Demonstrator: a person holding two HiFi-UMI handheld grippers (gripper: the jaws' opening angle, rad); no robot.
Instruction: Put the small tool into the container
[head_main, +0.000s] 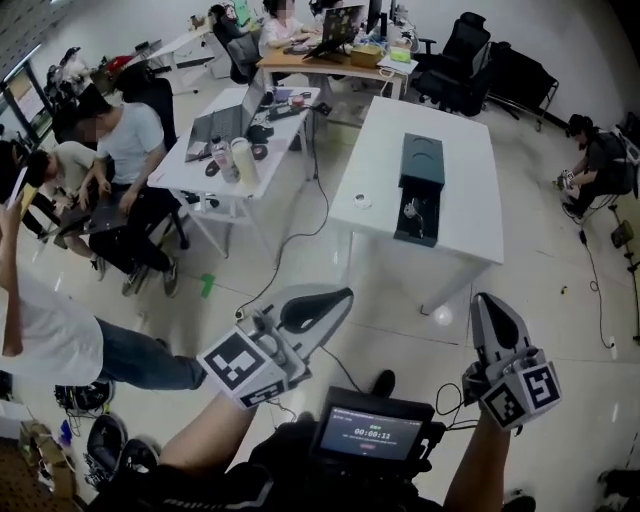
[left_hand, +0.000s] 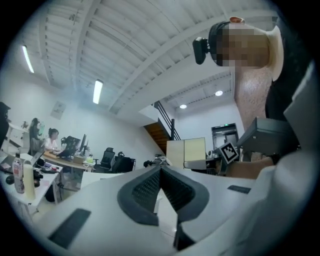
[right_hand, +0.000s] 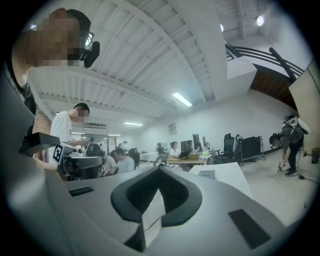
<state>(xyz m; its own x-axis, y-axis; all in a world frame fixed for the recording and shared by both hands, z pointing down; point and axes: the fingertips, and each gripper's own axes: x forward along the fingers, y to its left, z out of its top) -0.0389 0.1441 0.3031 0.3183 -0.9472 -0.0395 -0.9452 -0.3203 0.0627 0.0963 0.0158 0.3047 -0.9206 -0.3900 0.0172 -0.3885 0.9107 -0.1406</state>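
Two clenched, empty jaw sets: your left hand-held gripper (head_main: 345, 293) and right hand-held gripper (head_main: 486, 299) hang well short of the tabletop (head_main: 470, 200) at twelve o'clock. The small pale tool (head_main: 362, 200) lies at nine o'clock of the dark container (head_main: 422, 160). It's probably light and stiff, so pinch across its middle.

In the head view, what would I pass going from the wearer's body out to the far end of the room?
Small screen → left gripper → dark container on the white table → wooden desk with a laptop.
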